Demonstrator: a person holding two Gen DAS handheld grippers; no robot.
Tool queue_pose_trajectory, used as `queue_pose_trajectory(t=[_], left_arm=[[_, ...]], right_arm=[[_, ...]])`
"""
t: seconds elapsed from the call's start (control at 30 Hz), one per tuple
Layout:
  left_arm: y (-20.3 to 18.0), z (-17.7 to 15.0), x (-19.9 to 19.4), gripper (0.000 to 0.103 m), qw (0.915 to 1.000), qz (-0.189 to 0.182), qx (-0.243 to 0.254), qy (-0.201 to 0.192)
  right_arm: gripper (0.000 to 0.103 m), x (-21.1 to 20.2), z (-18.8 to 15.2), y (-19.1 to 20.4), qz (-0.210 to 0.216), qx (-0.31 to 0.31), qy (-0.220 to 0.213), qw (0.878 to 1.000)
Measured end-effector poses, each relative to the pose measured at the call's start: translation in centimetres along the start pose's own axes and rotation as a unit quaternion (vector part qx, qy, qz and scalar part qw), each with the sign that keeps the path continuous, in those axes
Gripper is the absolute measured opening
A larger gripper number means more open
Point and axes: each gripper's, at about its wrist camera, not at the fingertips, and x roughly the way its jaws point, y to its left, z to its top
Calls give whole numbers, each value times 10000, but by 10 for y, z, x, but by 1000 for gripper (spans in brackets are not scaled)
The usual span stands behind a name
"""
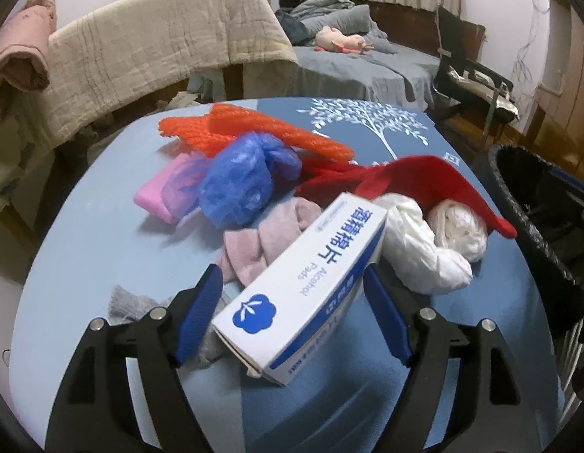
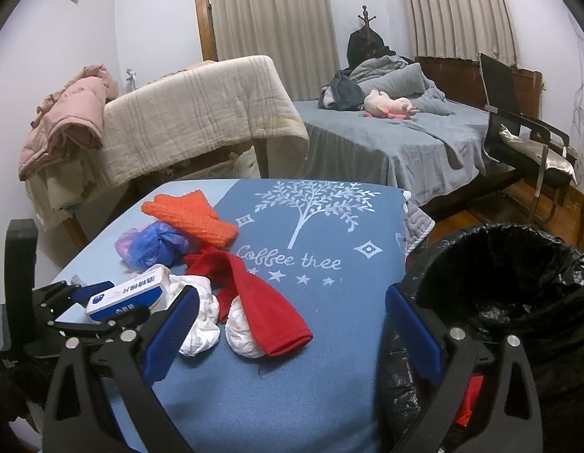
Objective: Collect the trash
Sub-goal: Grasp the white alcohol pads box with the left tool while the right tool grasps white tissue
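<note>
- My left hand-held gripper (image 1: 292,313) straddles the white alcohol-pad box (image 1: 303,294); its jaws stand wide and I see no firm pinch, so the box isn't secured yet.
- My right hand-held gripper (image 2: 292,332) hangs wide and empty over the bench (image 2: 329,396).
- The black-lined bin (image 2: 499,283) sits just beside the bench; something red shows low at its side.
- Orange netting (image 1: 254,132), blue bag (image 1: 243,181) and white wads (image 1: 424,249) are all on the bench — I'd say barely started.
</note>
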Motion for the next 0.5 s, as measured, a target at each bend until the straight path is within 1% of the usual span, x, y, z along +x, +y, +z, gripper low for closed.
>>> queue_pose_trajectory(t=[0.03, 0.07, 0.13, 0.17, 0.23, 0.33, 0.4, 0.5], left_arm=[[-3, -1, 0, 73, 10000, -39, 46, 18], [-5, -1, 1, 67, 9999, -89, 81, 44], [-9, -2, 0, 61, 9998, -137, 112, 78], [-10, -2, 0, 56, 9998, -178, 100, 75], [-11, -2, -1, 51, 9996, -269, 17, 85], [-15, -2, -1, 43, 9996, -283, -8, 53], [-16, -2, -1, 29, 9995, -306, -59, 22], [-13, 0, -6, 29, 9992, -278, -269, -121]], right_arm=[[97, 0, 0, 0, 1, -8, 5, 10000], [97, 0, 0, 0, 2, -14, 10, 10000], [97, 1, 0, 1, -2, -8, 12, 10000], [97, 1, 0, 1, -5, 4, 13, 10000], [97, 1, 1, 1, -14, 8, 19, 10000], [97, 2, 1, 0, -16, 18, 26, 10000], [97, 2, 1, 0, -14, 13, 34, 10000], [97, 2, 0, -2, -10, 18, 44, 10000]])
